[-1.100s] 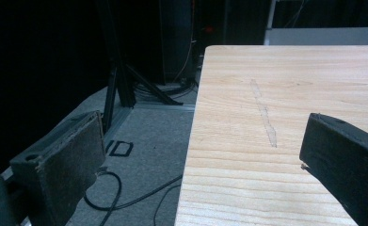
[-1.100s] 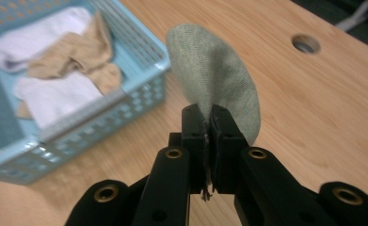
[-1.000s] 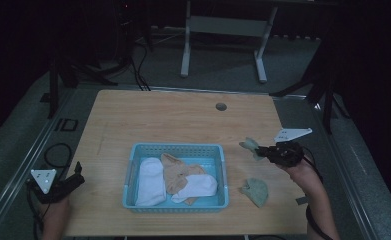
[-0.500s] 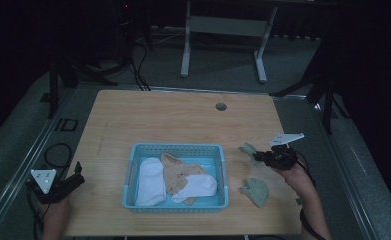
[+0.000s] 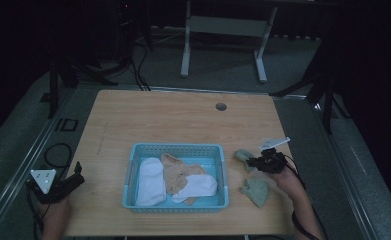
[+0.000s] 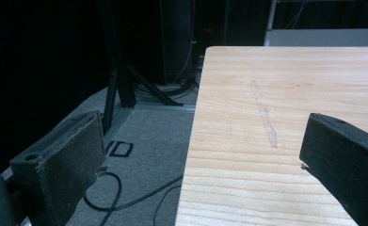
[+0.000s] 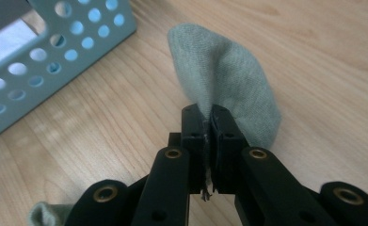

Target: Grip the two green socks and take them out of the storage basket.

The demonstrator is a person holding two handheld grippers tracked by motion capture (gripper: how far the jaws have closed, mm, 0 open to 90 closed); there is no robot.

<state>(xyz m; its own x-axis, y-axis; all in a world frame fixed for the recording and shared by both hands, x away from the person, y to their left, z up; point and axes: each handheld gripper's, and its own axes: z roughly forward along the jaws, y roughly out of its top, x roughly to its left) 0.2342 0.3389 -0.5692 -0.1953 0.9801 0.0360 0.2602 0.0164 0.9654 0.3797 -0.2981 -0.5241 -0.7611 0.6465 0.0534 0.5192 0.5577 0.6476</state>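
My right gripper (image 5: 253,162) (image 7: 210,120) is shut on a grey-green sock (image 7: 224,75) (image 5: 242,156), pinching its fabric between the pads just right of the blue basket (image 5: 133,165) (image 7: 54,56). The sock's free end rests on the wooden table (image 5: 183,120). A second grey-green sock (image 5: 255,191) lies on the table nearer the front edge. Inside the basket lie a white sock (image 5: 150,181), a tan sock (image 5: 178,172) and another white sock (image 5: 195,187). My left gripper (image 5: 73,176) (image 6: 196,165) hovers open at the table's front left corner, nothing between its fingers.
A round cable hole (image 5: 221,106) sits at the table's far edge. Cables (image 6: 125,197) trail on the grey floor left of the table. A white frame stand (image 5: 223,30) stands beyond the table in the dark.
My right gripper has come down toward the table with the grey-green sock in it, so the sock's end now touches the wood. The left gripper has stayed put.
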